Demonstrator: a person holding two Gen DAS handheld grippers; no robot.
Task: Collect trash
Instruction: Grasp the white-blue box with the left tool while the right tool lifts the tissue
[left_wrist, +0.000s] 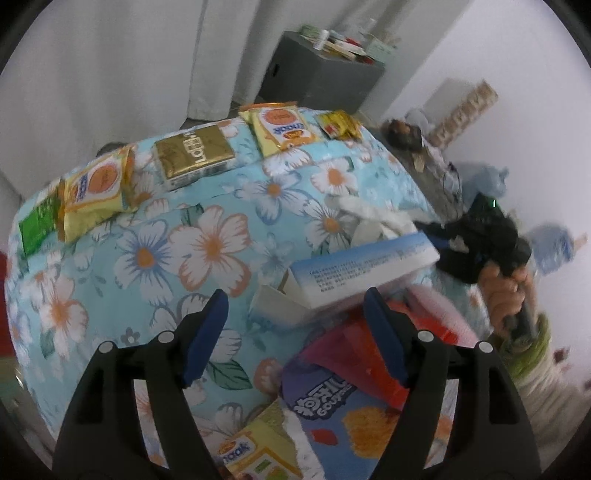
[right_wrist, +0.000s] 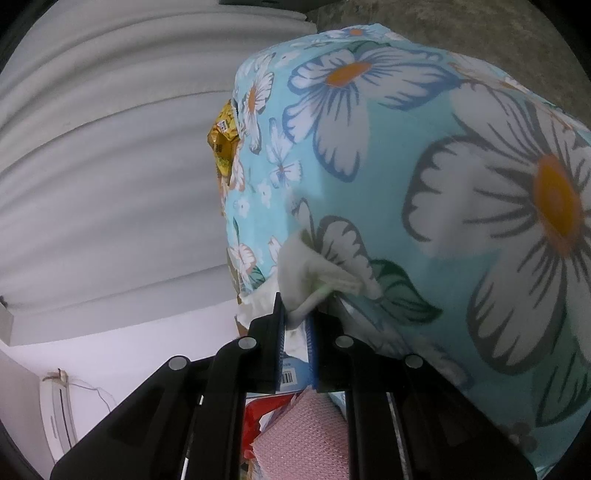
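Floral cloth (left_wrist: 155, 254) covers table, wrappers along edge; left gripper (left_wrist: 295, 332) released, right gripper (right_wrist: 297, 328) clenched, seemingly on tissue (right_wrist: 306, 280).

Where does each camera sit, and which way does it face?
Left wrist: behind the open left fingers, looking down at snack packets on the floral cloth; the other hand shows.
Right wrist: behind the right fingers, pinched on a white tissue, facing the cloth's edge and curtain.
Shared: the cloth, the tissue.

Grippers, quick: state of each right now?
Left gripper: open, holding nothing.
Right gripper: shut on the white-and-blue carton, crumpled tissue at its tips.
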